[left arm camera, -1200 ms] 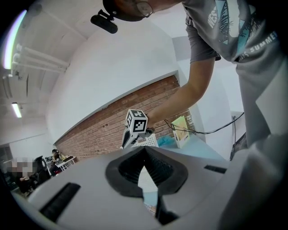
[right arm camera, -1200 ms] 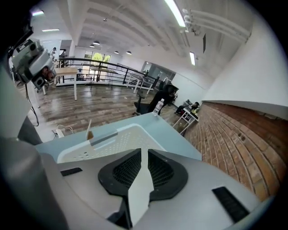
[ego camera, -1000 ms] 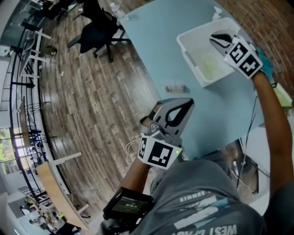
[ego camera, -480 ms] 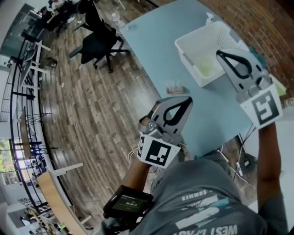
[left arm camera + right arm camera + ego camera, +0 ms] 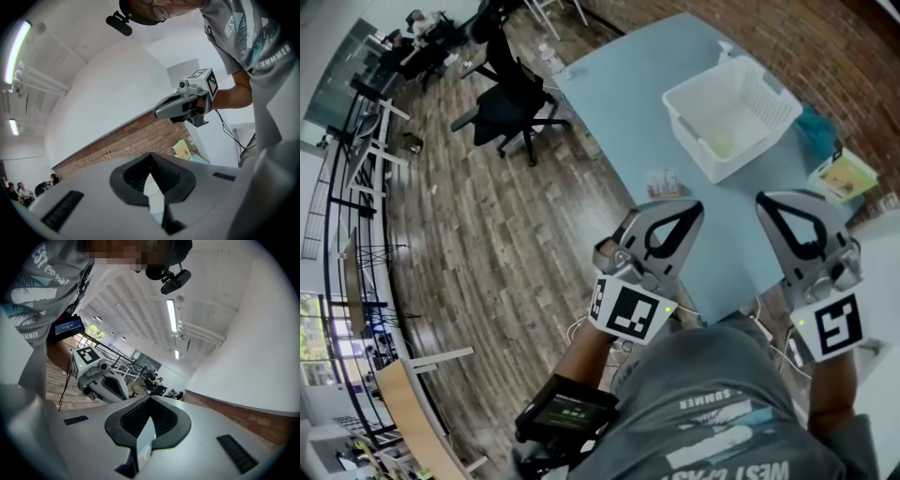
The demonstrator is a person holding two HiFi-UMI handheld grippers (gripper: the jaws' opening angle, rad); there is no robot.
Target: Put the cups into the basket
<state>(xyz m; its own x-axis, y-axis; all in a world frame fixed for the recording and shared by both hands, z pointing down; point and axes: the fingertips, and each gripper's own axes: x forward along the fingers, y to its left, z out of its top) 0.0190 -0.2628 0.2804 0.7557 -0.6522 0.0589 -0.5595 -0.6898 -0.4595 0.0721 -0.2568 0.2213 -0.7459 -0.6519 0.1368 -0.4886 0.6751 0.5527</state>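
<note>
Lying barely distinct inside the basket (image 5: 761, 91), one pale green cup (image 5: 722, 142).

A light blue tabletop (image 5: 628, 94) is seen set against a red brick wall (image 5: 825, 42), over a floor of grey-brown wooden planks (image 5: 487, 253). A black wheeled office chair (image 5: 508, 114) is parked near one edge of the table. A yellow-green printed booklet (image 5: 842, 176) is laid close to the wall. A small clear item (image 5: 663, 182), too small to be identified, is placed at the table's edge. Long fluorescent tube lights (image 5: 171, 315) are mounted on the white ceiling.
</note>
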